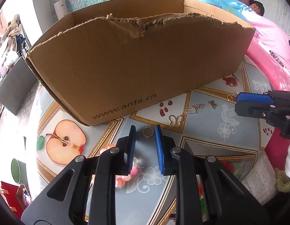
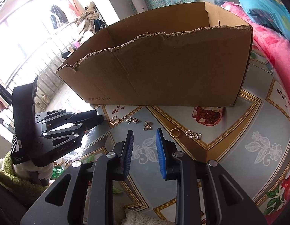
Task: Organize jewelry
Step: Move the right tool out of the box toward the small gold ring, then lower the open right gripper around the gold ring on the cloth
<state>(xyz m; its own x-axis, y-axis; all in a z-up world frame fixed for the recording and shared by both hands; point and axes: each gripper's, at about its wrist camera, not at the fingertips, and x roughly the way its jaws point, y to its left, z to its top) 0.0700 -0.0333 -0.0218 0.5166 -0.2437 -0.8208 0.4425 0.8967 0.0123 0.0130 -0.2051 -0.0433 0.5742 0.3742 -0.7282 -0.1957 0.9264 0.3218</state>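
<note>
Left gripper [image 1: 145, 130] hangs low over the table [image 1: 229, 146], pointed steeply down, its blue-padded jaws standing a modest way apart with nothing clamped in them. A small gold ring [image 1: 148, 132] lies flat on the cloth right at the tips, in the gap between the two fingers and closer to the right-hand pad; from the wrist view I cannot tell whether either pad touches it. Being a round hoop, it has no long axis to line up with, so what matters, I'd judge, is that the jaws straddle it evenly before they pinch.

Off to the claw's right and a little ahead lie the other pieces: an outlined butterfly charm [image 1: 175, 121], then a short chain piece [image 1: 193, 108], then a smaller butterfly [image 1: 212, 104]. Just behind all of them stands the torn cardboard box [image 1: 137, 61], open-topped, its near wall directly ahead of the claw.

Right gripper [image 2: 145, 131] hovers further along the same row, jaws likewise partly apart and empty. Just ahead of its right fingertip sits a second gold ring [image 2: 175, 132], with a gold clasp-like piece [image 2: 193, 135] beyond it. So each hand has its own ring nearest; the left one is plainly the closer to a grasp. The likely risk is the thin ring skidding on the glossy cloth as the pads meet.
</note>
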